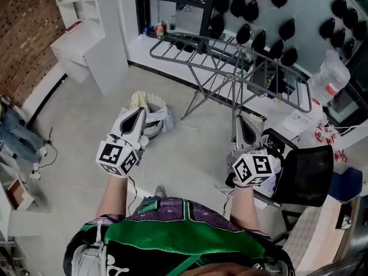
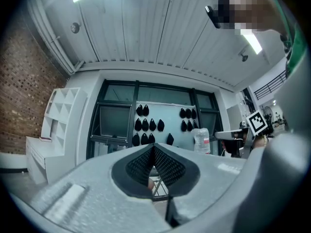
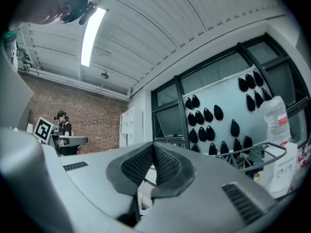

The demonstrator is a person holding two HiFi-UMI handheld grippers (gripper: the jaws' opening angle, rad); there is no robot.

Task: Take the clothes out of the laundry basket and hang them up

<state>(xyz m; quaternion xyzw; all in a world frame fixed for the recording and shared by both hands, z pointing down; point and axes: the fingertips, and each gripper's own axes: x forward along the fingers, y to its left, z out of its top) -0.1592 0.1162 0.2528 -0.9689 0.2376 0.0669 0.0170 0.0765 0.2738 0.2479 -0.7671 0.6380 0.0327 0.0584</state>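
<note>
The head camera looks steeply down from above the person's shoulders, with the drying rack [image 1: 230, 56] at one o'clock. Both gripper cameras face nearly level, tilted slightly upward, toward the distant wall panel [image 3: 218, 115] studded with black shapes, which all three views share.

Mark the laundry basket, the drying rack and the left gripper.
laundry basket [image 1: 154, 100]: head view, on its rim.
drying rack [image 1: 190, 48]: head view, on the left wing's rails.
left gripper [image 1: 140, 111]: head view, at its closed fingertips.

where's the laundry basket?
Head view, left of centre: round white laundry basket on the floor just beyond the left gripper, left of the grey drying rack.
</note>
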